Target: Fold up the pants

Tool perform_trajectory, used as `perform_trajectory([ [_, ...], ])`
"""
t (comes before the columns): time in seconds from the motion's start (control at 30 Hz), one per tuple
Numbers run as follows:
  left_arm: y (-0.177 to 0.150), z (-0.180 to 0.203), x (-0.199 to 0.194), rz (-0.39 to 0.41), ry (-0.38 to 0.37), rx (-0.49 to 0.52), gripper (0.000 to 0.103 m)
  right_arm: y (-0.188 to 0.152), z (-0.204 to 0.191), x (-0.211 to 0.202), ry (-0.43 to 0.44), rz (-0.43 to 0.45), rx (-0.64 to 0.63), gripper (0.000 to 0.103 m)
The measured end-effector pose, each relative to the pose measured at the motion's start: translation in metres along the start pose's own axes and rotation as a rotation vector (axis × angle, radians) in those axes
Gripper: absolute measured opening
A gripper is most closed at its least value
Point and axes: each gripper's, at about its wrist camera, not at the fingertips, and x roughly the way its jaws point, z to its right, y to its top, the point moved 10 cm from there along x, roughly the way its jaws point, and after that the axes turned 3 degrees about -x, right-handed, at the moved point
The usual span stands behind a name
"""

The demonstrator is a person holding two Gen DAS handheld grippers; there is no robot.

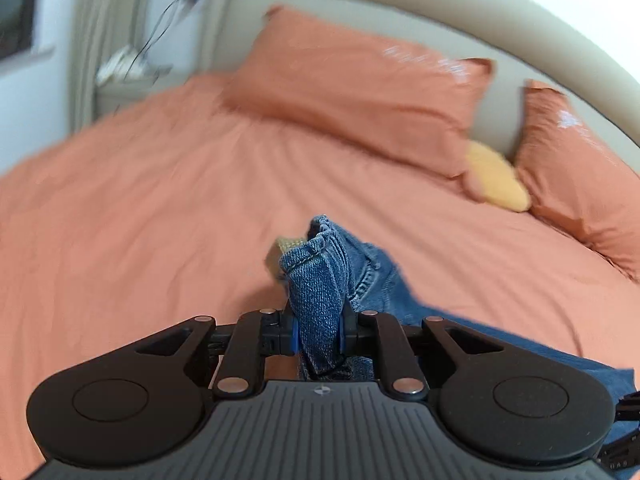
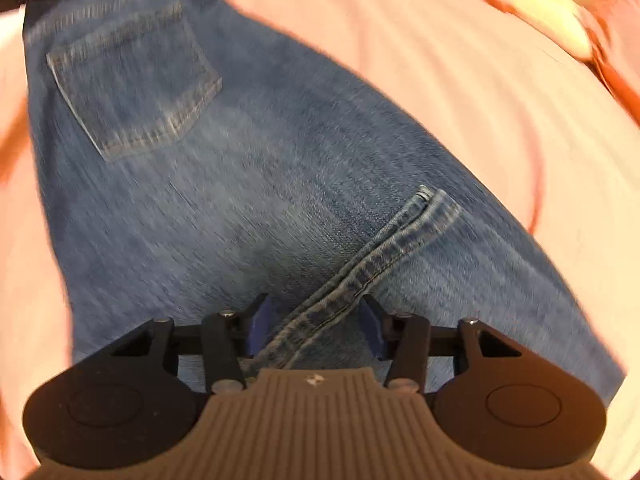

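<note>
The blue denim pants [image 2: 248,184] lie on the orange bed sheet [image 1: 120,200], back pocket [image 2: 132,80] up at the upper left of the right wrist view. My left gripper [image 1: 318,336] is shut on a bunched hem of the pants [image 1: 320,280] and holds it raised above the bed; the rest of the denim trails to the right. My right gripper [image 2: 316,328] is open just above the pants, its blue pads on either side of a thick seam [image 2: 360,268]. Whether the pads touch the cloth is unclear.
Two orange pillows [image 1: 352,92] lean on the beige headboard [image 1: 440,12] at the far side, with a yellow cushion [image 1: 496,178] between them. A bedside shelf [image 1: 128,80] with cables stands at the far left. The sheet spreads wide to the left of the pants.
</note>
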Motion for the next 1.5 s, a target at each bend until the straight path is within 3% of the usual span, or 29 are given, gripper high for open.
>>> perform_trajectory([
  [0.17,0.006,0.088,-0.032,0.065,-0.043,0.168,0.018,-0.024,0.013,-0.036,0.041,0.081,0.153,0.046],
  [0.3,-0.017,0.167,-0.041,0.108,-0.063,0.329,0.018,-0.04,0.022,-0.067,0.064,0.149,0.263,0.046],
  [0.53,-0.111,0.284,-0.033,0.071,-0.157,0.583,0.018,-0.08,0.053,-0.1,0.02,0.2,0.35,0.046],
  [0.67,-0.184,0.321,-0.01,-0.075,-0.227,0.71,0.019,-0.11,0.073,-0.105,-0.004,0.187,0.415,0.046],
  [0.77,-0.225,0.325,-0.002,-0.168,-0.269,0.784,0.026,-0.133,0.083,-0.104,-0.004,0.174,0.467,0.046],
  [0.8,-0.232,0.324,-0.008,-0.167,-0.293,0.794,0.036,-0.139,0.084,-0.105,-0.002,0.173,0.479,0.046],
  [0.83,-0.232,0.323,-0.011,-0.167,-0.332,0.791,0.053,-0.143,0.084,-0.104,0.004,0.171,0.487,0.046],
  [0.9,-0.23,0.318,-0.018,-0.215,-0.418,0.776,0.076,-0.147,0.084,-0.104,0.012,0.174,0.496,0.046],
  [1.0,-0.219,0.31,-0.023,-0.287,-0.496,0.732,0.077,-0.139,0.083,-0.102,0.027,0.196,0.501,0.046],
  [1.13,-0.186,0.285,-0.021,-0.31,-0.512,0.668,0.077,-0.113,0.081,-0.107,0.088,0.264,0.555,0.046],
  [1.23,-0.161,0.266,-0.008,-0.311,-0.469,0.638,0.076,-0.086,0.079,-0.104,0.154,0.306,0.597,0.047],
  [1.33,-0.138,0.244,0.012,-0.285,-0.385,0.641,0.074,-0.056,0.078,-0.092,0.178,0.327,0.627,0.058],
  [1.5,-0.123,0.212,0.035,-0.297,-0.327,0.6,0.073,-0.022,0.09,-0.055,0.196,0.333,0.735,0.058],
])
